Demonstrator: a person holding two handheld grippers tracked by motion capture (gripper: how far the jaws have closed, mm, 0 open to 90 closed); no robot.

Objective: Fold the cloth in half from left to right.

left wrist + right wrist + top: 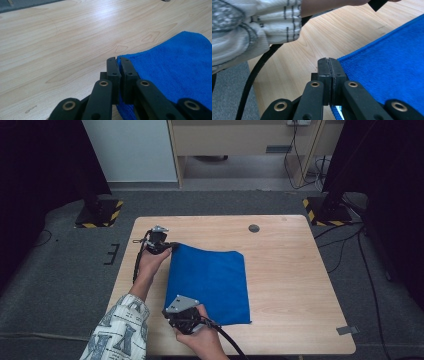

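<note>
While both grippers are clamped on the blue cloth (210, 285), the step in hand is judged to be a fold: the two left-hand corners are held, ready to be carried across to the right edge. The cloth is spread flat on the wooden table (290, 270), a little left of its middle. The left gripper (170, 246) is shut on the far left corner; in the left gripper view its jaws are pressed together with the blue hem (119, 59) pinched between them. The right gripper (181, 312) is shut on the near left corner, and in the right gripper view a strip of blue edge (335, 110) is seen caught below the closed jaws.

For the fold to come out square, both corners should be lifted together and kept level, so that the held edge is kept taut and straight. The corners are best carried over in one arc, high enough for the cloth to be cleared of itself, yet low enough for the far half to be left lying still. The held edge should be laid on the right edge (246, 285), corner upon corner, before the jaws are let go. A slip is thought most likely at the right gripper, where little cloth is seen in the grip
</note>
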